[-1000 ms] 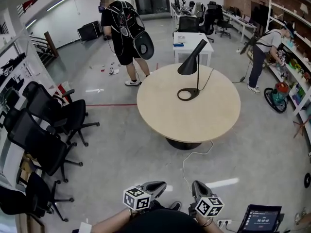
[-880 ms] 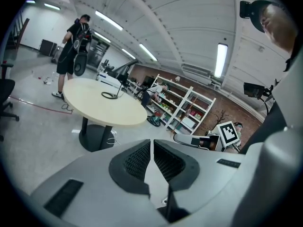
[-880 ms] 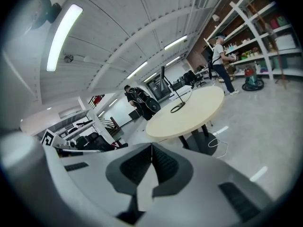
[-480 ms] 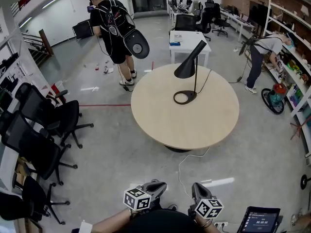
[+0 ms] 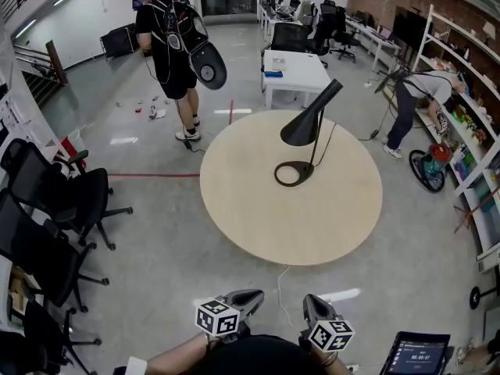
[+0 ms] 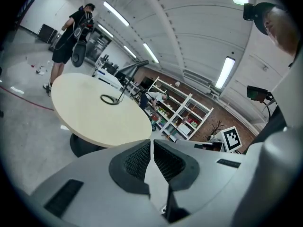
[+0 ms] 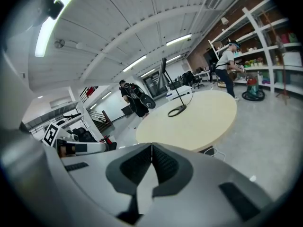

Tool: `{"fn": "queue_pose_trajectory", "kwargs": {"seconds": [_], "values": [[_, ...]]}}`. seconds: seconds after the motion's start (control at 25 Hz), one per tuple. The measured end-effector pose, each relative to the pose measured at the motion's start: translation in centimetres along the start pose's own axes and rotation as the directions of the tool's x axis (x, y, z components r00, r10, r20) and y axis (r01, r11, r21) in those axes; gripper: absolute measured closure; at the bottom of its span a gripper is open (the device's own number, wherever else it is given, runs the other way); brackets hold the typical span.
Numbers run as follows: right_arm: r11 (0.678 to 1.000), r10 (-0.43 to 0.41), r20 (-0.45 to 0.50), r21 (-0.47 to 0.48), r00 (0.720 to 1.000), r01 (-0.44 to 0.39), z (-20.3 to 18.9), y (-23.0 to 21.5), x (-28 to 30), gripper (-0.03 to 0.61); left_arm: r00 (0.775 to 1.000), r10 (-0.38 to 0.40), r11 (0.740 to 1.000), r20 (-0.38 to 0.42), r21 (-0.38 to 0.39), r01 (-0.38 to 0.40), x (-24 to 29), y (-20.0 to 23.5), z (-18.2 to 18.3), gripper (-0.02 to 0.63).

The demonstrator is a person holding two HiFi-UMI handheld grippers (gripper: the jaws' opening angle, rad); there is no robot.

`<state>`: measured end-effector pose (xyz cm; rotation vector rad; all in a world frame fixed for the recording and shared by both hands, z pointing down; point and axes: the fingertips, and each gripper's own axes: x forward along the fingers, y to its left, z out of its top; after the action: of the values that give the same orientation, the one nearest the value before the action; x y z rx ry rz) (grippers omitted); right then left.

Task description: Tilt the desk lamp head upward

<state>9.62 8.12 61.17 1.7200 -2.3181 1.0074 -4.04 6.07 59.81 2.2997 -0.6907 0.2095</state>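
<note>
A black desk lamp [image 5: 306, 135] stands on the round beige table [image 5: 258, 217], its cone head [image 5: 311, 117] slanting down to the left above a ring base [image 5: 291, 173]. The same lamp [image 6: 118, 86] looks small in the left gripper view, and its ring base [image 7: 177, 110] lies far off in the right gripper view. My left gripper [image 5: 251, 297] and right gripper [image 5: 309, 303] hang low at the bottom edge, well short of the table. Both are shut with nothing between the jaws [image 6: 151, 148] [image 7: 151, 152].
A person with a backpack [image 5: 168, 41] stands beyond the table on the left. Another person [image 5: 418, 96] bends at the shelves [image 5: 476, 139] on the right. Black office chairs [image 5: 55, 209] line the left side. A white cable [image 5: 285, 291] runs across the floor below the table. A tablet [image 5: 420, 355] shows bottom right.
The table and lamp have come nearer and lower in the head view. The person with the backpack has slid up and left. Both grippers stay shut at the bottom edge.
</note>
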Motion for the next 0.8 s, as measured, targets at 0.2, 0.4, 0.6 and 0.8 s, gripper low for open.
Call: {"fn": "queue_pose_trajectory", "kwargs": {"seconds": [0.2,0.4,0.6,0.8], "values": [[0.999,-0.033,-0.019,-0.025,0.999,0.033,2.0,0.5,3.3,0.575,1.000,-0.019,0.999,0.010,-0.033,0.019,0.6,3.5,2.4,0.606],[0.996,-0.085,-0.035,-0.014,0.996,0.085,2.8,0.7,5.4,0.575,1.000,-0.022,0.997,0.007,-0.072,0.023,0.1,7.1,3.3,0.607],[0.996,-0.091,-0.069,-0.026,0.993,0.090,2.5,2.1,7.6,0.575,1.000,-0.023,0.992,-0.005,-0.120,0.022,-0.4,10.8,4.6,0.607],[0.995,-0.095,-0.073,-0.050,0.993,0.091,3.0,2.7,9.0,0.575,0.999,-0.044,0.989,0.012,-0.143,0.046,0.5,11.9,6.4,0.607]]}}
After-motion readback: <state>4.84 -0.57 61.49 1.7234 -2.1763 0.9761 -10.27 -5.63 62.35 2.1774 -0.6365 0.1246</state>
